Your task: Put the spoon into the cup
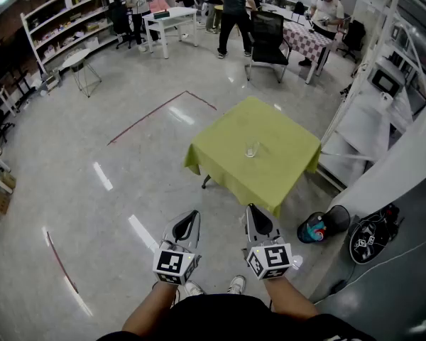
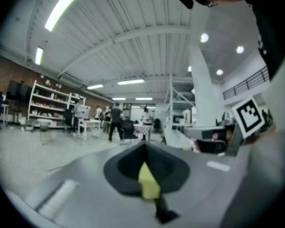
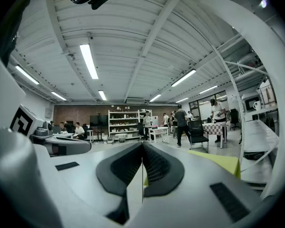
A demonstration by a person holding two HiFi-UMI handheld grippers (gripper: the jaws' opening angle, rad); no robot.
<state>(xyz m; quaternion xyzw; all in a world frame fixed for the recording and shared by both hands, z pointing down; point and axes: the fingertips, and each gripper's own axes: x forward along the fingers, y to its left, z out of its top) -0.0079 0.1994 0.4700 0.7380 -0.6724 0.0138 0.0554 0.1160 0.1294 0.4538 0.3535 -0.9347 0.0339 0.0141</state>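
Observation:
A clear glass cup [image 1: 251,149] stands near the middle of a small table with a yellow-green cloth [image 1: 284,162], a few steps ahead of me. I cannot make out a spoon in any view. My left gripper [image 1: 192,216] and right gripper [image 1: 251,211] hang side by side close to my body, well short of the table, over bare floor. Both have their jaws closed together and hold nothing. The left gripper [image 2: 143,146] view looks across the room. In the right gripper [image 3: 142,146] view a corner of the cloth [image 3: 223,162] shows at the right.
White shelving and a slanted white column [image 1: 383,155] stand right of the table. A blue-red object [image 1: 312,229] and black gear [image 1: 369,236] lie on the floor by the table's near right corner. People, a black chair [image 1: 268,38] and tables fill the far end. Red tape [image 1: 160,109] marks the floor.

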